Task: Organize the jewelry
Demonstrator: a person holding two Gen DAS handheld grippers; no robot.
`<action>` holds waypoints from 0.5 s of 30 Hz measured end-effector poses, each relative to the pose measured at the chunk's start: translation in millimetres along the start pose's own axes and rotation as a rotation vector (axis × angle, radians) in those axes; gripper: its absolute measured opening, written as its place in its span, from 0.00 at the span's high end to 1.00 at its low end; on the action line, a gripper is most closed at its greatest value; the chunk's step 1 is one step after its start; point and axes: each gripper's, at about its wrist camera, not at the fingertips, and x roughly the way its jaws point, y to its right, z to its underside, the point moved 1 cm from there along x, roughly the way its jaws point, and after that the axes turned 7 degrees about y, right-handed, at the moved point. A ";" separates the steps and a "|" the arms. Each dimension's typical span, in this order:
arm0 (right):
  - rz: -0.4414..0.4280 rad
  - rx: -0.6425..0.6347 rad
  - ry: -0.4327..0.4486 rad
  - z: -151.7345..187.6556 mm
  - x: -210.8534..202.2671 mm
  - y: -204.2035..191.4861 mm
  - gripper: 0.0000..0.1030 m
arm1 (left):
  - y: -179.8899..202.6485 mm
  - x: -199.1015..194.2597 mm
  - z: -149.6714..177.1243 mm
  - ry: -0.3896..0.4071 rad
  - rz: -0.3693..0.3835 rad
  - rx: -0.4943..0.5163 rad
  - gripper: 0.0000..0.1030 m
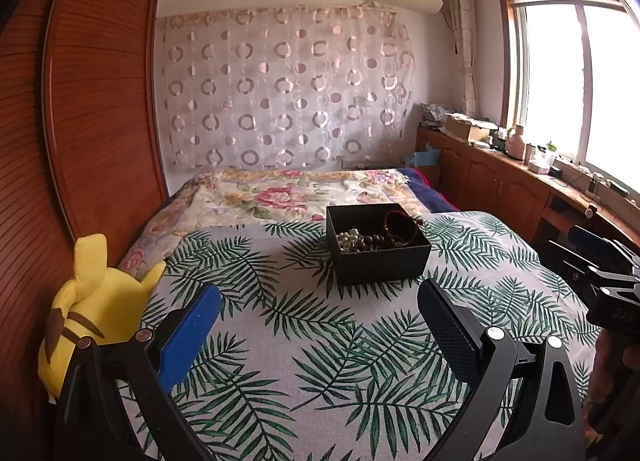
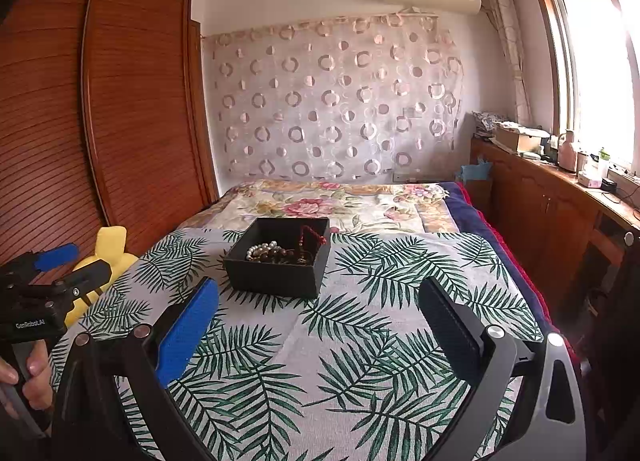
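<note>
A: Black box (image 1: 378, 249) on the bed (image 1: 280, 341), beads (image 1: 362, 241) tangled inside; individual pieces indistinct.

B: Left gripper (image 1: 320, 301) and right gripper (image 2: 318, 297) short of the box, fingers apart, empty.

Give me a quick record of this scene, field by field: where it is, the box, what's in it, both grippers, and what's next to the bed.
setting: bedroom, bed under a leaf-print cloth
box: black open box standing on the cloth, no lid in view
contents: pearl strand, dark bead bracelet, red cord bracelet, all piled together
left gripper: open, empty, short of the box
right gripper: open, empty, short of the box
bedside: yellow plush toy against the wooden wardrobe
</note>
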 end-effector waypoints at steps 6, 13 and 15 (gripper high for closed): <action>-0.001 0.000 0.000 0.2 0.0 0.1 0.02 | -0.7 -2.0 0.5 0.002 0.001 -0.002 0.07; -0.001 0.000 0.000 0.4 0.1 0.0 0.02 | -1.3 -1.9 2.0 0.002 0.001 -0.002 0.07; -0.001 -0.001 0.001 0.5 0.0 0.0 0.02 | -0.7 -1.8 1.5 0.003 0.001 -0.002 0.07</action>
